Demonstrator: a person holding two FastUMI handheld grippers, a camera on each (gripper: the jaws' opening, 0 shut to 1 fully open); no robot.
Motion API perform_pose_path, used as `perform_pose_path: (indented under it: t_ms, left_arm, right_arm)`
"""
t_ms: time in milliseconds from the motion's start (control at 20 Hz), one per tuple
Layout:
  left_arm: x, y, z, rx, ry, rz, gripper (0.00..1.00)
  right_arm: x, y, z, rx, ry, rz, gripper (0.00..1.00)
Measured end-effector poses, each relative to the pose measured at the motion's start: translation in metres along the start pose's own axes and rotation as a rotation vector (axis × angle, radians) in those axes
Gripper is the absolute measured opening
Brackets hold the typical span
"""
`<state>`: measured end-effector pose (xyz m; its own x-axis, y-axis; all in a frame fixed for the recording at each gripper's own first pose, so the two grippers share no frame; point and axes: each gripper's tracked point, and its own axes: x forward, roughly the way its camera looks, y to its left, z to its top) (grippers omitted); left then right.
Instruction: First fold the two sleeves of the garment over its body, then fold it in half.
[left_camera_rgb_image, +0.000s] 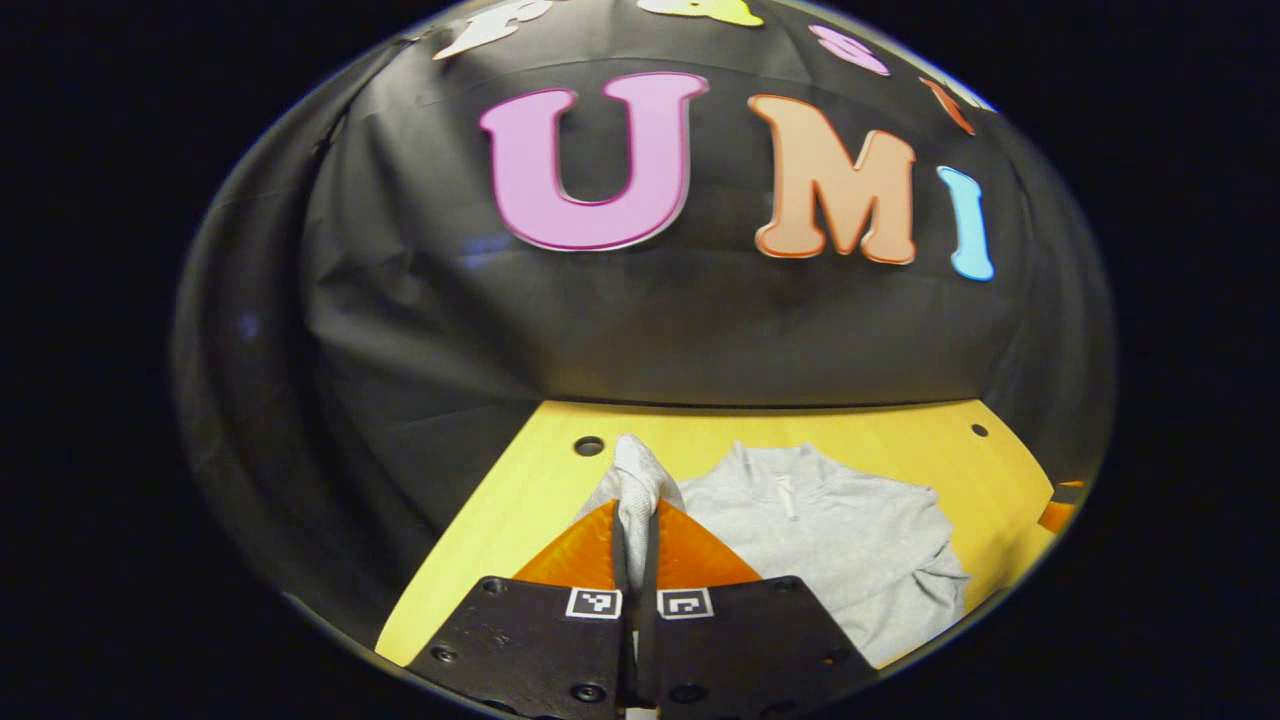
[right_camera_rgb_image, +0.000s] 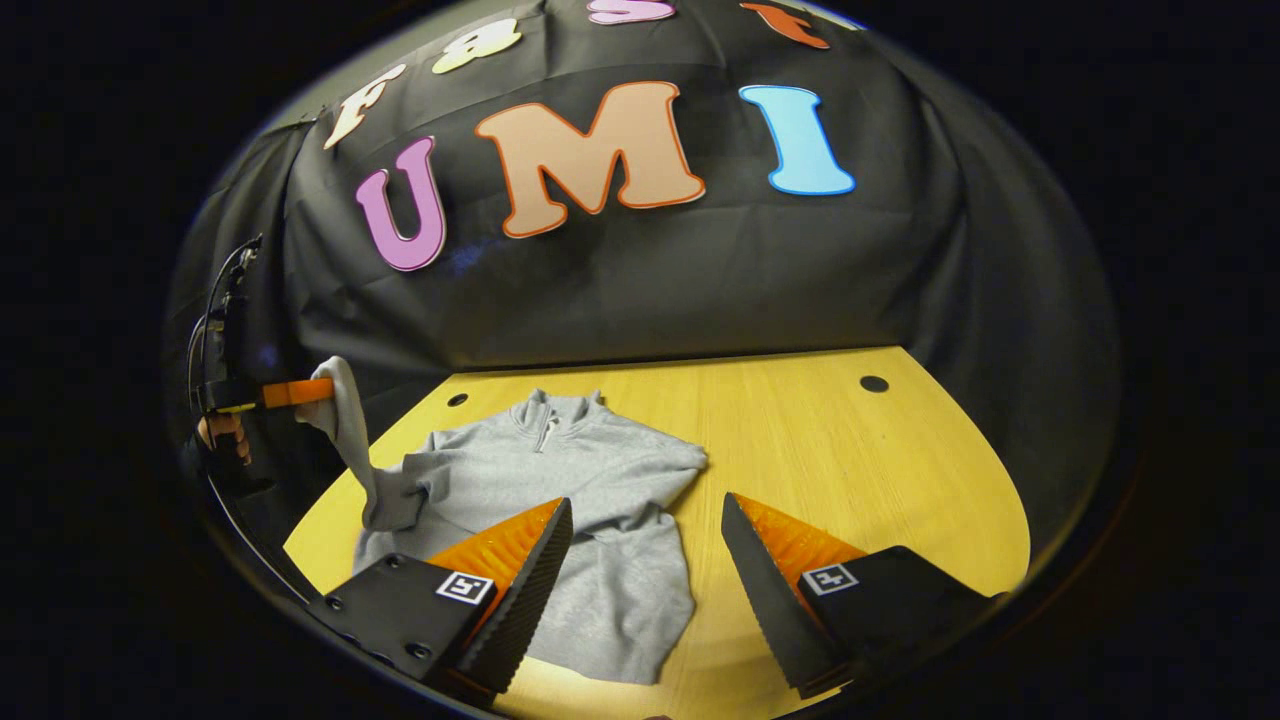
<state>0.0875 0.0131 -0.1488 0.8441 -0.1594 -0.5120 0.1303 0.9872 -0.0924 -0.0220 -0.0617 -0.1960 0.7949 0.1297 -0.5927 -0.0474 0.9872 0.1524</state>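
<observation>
Garment (right_camera_rgb_image: 590, 500) lies on the yellow table (right_camera_rgb_image: 850, 450); left gripper (left_camera_rgb_image: 636, 520) pinches its sleeve (right_camera_rgb_image: 345, 410), right gripper (right_camera_rgb_image: 645, 560) apparently gapes.

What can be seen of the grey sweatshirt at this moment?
The grey sweatshirt is a soft, fleecy-looking knit with a stand-up collar and a short zip at the neck. It lies front up on the yellow wooden table, collar toward the booth wall, its body rumpled. One sleeve is lifted off the table, its cuff pinched between the fingers of the left hand-held gripper. The other sleeve already lies folded across the chest. The right hand-held gripper hovers open above the hem, apart from the fabric.
</observation>
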Motion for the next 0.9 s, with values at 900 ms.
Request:
perform_pose_path:
  t_ms: [900]
  left_arm:
    - [0.060, -0.226, -0.056, 0.154, 0.144, -0.306, 0.00]
  right_arm:
    - [-0.054, -0.099, -0.022, 0.098, 0.007, -0.141, 0.96]
